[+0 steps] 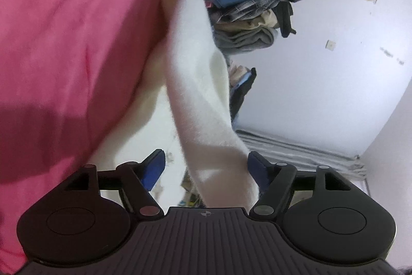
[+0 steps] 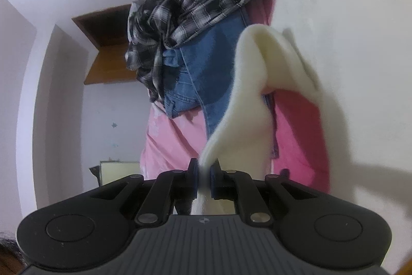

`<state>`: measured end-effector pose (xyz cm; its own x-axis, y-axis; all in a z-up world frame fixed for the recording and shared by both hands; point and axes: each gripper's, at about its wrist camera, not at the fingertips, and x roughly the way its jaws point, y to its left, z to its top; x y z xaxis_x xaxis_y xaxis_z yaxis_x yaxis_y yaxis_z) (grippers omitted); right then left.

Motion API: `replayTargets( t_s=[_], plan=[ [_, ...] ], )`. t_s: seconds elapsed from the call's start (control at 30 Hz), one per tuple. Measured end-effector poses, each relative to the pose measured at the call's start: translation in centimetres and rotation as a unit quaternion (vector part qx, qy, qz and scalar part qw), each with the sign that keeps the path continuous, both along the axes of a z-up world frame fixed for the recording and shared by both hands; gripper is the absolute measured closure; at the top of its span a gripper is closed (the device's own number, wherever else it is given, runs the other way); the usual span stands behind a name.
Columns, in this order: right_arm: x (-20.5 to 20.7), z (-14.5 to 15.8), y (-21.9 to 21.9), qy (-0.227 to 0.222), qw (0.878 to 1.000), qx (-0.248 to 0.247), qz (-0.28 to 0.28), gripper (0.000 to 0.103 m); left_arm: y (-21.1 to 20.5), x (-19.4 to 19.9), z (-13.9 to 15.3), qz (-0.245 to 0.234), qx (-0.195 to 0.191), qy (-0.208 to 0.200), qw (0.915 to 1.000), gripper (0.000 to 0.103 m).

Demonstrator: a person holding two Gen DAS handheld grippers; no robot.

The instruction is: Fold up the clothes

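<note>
Left hand-held gripper [image 1: 206, 169] spread wide around the white fleece garment [image 1: 203, 99], right hand-held gripper [image 2: 204, 178] clamped on its edge.

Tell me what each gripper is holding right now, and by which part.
The right gripper pinches the white fleece garment by its edge. The left gripper stands open around the fleece, gripping nothing.
</note>
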<state>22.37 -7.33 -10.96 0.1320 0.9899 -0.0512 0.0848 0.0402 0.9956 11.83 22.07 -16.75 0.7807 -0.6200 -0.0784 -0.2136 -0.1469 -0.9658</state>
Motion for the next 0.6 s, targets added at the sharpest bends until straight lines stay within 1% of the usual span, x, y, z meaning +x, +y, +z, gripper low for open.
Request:
replayTargets(
  t_s=[0.07,0.1,0.17,0.2,0.23,0.27,0.3,0.33,0.37,0.4,0.43,0.47,0.5,0.57,0.6],
  plan=[
    [-0.2,-0.2,0.0,0.005,1.000,0.002,-0.001,0.094,-0.2,0.0,-0.1,0.005,-0.010,-0.003,0.9999,0.031],
    [-0.2,-0.3,0.0,0.007,1.000,0.002,-0.001,0.094,-0.2,0.0,0.0,0.005,-0.007,-0.005,0.9999,0.031],
    [-0.8,-0.5,0.0,0.007,1.000,-0.009,0.010,0.094,-0.1,-0.2,0.4,0.004,0.004,-0.014,0.9999,0.038],
    [-1.1,-0.6,0.0,0.007,1.000,-0.015,0.016,0.094,0.0,-0.2,0.9,-0.001,0.020,-0.016,0.9997,0.042],
    [-1.4,-0.6,-0.1,0.006,1.000,-0.021,0.023,0.094,0.1,-0.2,1.5,-0.005,0.037,-0.018,0.9991,0.056],
    [-1.7,-0.6,-0.2,0.002,0.999,-0.028,0.027,0.094,0.3,-0.2,2.2,-0.014,0.065,-0.014,0.9977,0.066],
    [-2.0,-0.4,-0.3,-0.004,0.999,-0.034,0.031,0.094,0.6,-0.2,3.2,-0.028,0.100,-0.013,0.9945,0.071],
    [-2.2,-0.2,-0.3,-0.012,0.998,-0.042,0.036,0.094,0.8,-0.1,4.3,-0.041,0.135,-0.013,0.9899,0.079],
    [-2.4,0.3,-0.1,-0.023,0.998,-0.050,0.044,0.094,1.1,0.2,5.7,-0.056,0.174,-0.018,0.9830,0.084],
    [-2.5,0.7,0.2,-0.034,0.996,-0.058,0.052,0.094,1.4,0.5,7.1,-0.071,0.212,-0.024,0.9744,0.086],
    [-2.7,1.2,0.5,-0.046,0.995,-0.066,0.060,0.094,1.7,0.8,8.5,-0.086,0.250,-0.030,0.9639,0.087],
    [-2.8,1.7,0.9,-0.058,0.993,-0.071,0.068,0.094,2.0,1.2,10.2,-0.102,0.290,-0.037,0.9509,0.089],
    [-3.0,2.3,1.6,-0.072,0.992,-0.075,0.074,0.094,2.2,1.6,11.9,-0.118,0.329,-0.045,0.9361,0.089],
    [-3.2,3.6,3.0,-0.099,0.988,-0.078,0.085,0.094,2.7,2.2,14.7,-0.141,0.386,-0.052,0.9102,0.090],
    [-3.3,4.3,3.8,-0.114,0.987,-0.077,0.089,0.094,3.0,2.5,16.1,-0.152,0.414,-0.057,0.8958,0.090]
  ],
)
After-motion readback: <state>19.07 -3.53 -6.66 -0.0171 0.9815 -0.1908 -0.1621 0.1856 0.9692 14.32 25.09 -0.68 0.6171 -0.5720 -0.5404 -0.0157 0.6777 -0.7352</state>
